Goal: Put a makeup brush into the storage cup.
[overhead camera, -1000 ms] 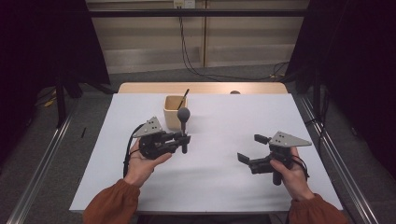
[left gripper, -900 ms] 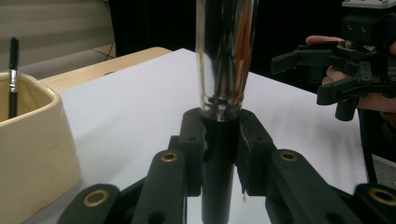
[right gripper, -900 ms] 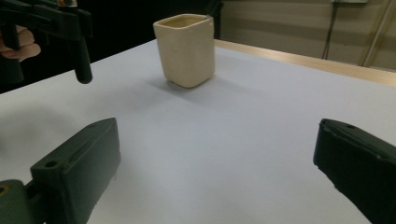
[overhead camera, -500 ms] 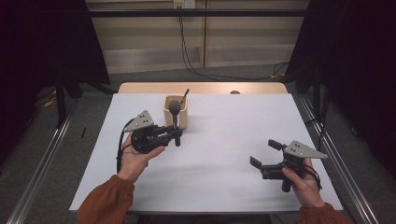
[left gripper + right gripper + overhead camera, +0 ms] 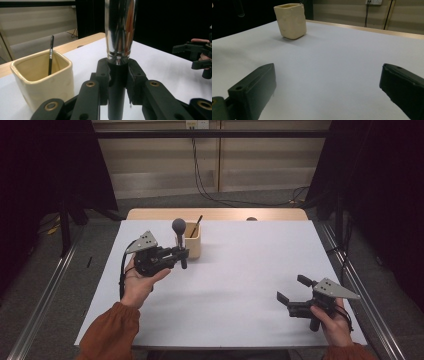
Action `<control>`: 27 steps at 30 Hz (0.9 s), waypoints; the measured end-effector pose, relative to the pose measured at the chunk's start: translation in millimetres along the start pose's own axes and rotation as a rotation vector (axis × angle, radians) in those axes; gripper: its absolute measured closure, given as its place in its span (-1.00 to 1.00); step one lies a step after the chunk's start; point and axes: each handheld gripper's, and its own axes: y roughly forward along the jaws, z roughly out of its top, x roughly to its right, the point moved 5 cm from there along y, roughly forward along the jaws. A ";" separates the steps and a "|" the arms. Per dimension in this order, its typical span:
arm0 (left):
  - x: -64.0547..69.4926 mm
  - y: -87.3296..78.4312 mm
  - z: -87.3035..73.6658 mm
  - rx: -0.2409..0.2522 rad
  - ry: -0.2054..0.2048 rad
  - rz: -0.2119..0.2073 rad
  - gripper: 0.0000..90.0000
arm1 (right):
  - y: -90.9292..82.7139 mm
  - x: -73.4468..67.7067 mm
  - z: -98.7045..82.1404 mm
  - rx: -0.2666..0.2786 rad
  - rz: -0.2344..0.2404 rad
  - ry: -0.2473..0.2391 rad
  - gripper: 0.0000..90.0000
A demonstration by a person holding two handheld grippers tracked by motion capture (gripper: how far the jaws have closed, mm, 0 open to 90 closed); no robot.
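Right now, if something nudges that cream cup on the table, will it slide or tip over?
The cream cup looks thick-walled and squat with a broad flat base, so it would likely slide rather than tip. It seems glazed ceramic, probably heavy for its size and chippable. The thin stick leaning inside may rattle.

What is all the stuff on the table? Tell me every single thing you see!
Cup: one, cream, far left part of the table, standing upright.
Thin stick: one, black, leaning inside the cup.
Brush: one, grey rounded top, shiny silver and black handle, held upright beside the cup.
Table: one, white top with a wooden far edge.
Left gripper: one, black, shut on the brush.
Right gripper: one, black, open, near right of the table.
Hands: two, orange sleeves, one holding each gripper.
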 end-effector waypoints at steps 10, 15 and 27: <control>-13.3 -0.7 17.8 0.029 0.006 0.042 0.66 | -5.4 -1.9 -3.8 -0.001 0.000 -0.003 -1.00; -22.9 4.7 26.4 0.045 0.004 0.061 0.66 | -5.7 -0.7 -3.2 0.008 -0.004 -0.002 -1.00; -47.6 11.7 44.0 0.069 -0.004 0.123 0.66 | -4.9 -0.6 -2.5 0.016 -0.004 0.002 -1.00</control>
